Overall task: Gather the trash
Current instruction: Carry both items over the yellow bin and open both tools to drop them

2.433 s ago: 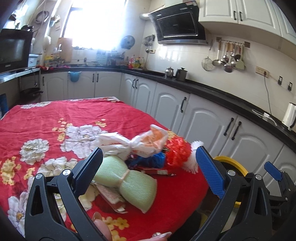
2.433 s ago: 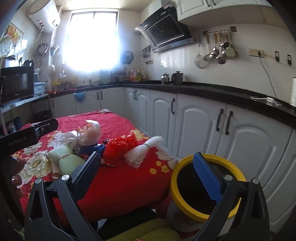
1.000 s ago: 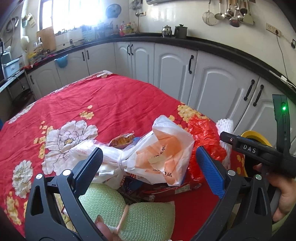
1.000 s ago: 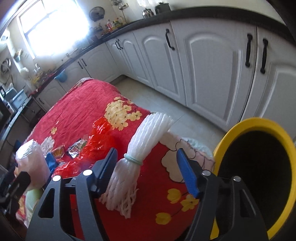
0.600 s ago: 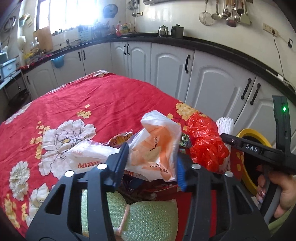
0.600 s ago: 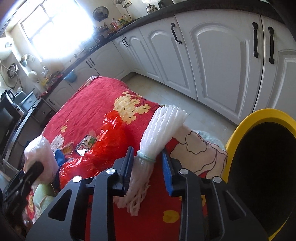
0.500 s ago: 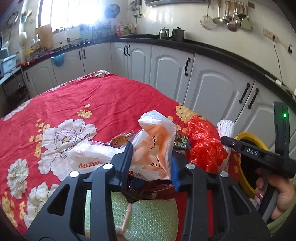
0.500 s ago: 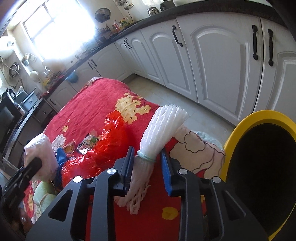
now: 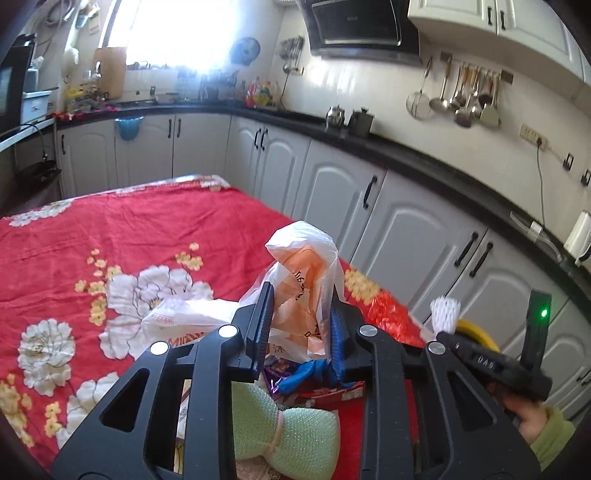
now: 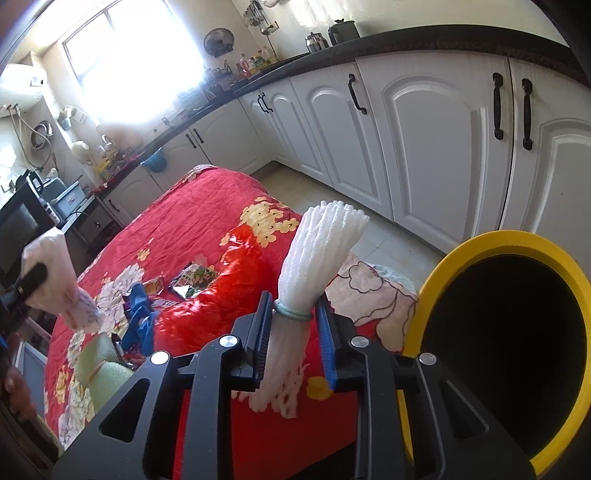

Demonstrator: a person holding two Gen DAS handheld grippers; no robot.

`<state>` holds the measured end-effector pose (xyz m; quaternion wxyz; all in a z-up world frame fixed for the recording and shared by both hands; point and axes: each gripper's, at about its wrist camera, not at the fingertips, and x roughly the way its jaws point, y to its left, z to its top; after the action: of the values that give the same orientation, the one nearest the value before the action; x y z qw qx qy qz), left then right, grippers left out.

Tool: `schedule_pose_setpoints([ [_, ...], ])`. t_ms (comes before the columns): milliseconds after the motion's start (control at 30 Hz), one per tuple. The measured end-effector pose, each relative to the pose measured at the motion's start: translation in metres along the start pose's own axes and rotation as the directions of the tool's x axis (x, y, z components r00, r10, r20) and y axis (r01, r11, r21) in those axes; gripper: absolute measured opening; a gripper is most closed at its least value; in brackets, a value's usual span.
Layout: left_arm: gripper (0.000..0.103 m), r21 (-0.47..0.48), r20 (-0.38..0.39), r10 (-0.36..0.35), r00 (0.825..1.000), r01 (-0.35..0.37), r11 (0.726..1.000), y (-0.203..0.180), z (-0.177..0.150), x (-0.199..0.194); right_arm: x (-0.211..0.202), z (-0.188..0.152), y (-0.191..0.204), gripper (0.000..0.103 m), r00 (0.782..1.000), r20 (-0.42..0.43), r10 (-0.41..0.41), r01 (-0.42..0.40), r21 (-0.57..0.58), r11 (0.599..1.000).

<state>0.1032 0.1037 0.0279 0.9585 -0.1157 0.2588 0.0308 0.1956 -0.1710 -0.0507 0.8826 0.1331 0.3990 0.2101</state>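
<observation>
Tool jaws are closing in both my hands. My left tool (image 9: 299,328) pinches the crumpled orange-and-white plastic bag (image 9: 303,273) by its middle, so it comes up whole off the red floral-clothed counter (image 9: 110,236). My right tool (image 10: 291,332) squeezes the white foam net sleeve (image 10: 317,254) at its green band, beside the yellow-rimmed black bin (image 10: 436,280) on the right. Only the right view shows the bin's open mouth; only the left shows the near green mesh bundle (image 9: 288,432) fully.

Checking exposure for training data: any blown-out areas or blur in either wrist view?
Left wrist view: window is blown out, with glare washing over the counter clutter below it; cabinets look slightly motion-smeared. Right wrist view: window also clipped white; yellow bin interior is crushed black. Both show strong fisheye bending.
</observation>
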Motion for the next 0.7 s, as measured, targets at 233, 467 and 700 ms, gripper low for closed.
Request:
schedule_pose_setpoints([
  [233,0.020,0.016,0.070,-0.053,0.996,0.052,0.999,-0.017,0.013,-0.028,-0.018,0.001,-0.003,0.022,1.000,0.027,0.006,-0.006,-0.007,1.000],
  [467,0.019,0.064,0.072,-0.120,0.990,0.115,0.991,-0.049,0.016,-0.029,-0.035,0.003,-0.010,0.021,0.999,0.049,0.009,-0.008,-0.003,1.000],
  [700,0.017,0.107,0.059,-0.179,0.982,0.172,0.979,-0.082,0.013,-0.021,-0.052,0.007,-0.019,0.021,0.997,0.078,0.009,-0.009,0.002,1.000],
])
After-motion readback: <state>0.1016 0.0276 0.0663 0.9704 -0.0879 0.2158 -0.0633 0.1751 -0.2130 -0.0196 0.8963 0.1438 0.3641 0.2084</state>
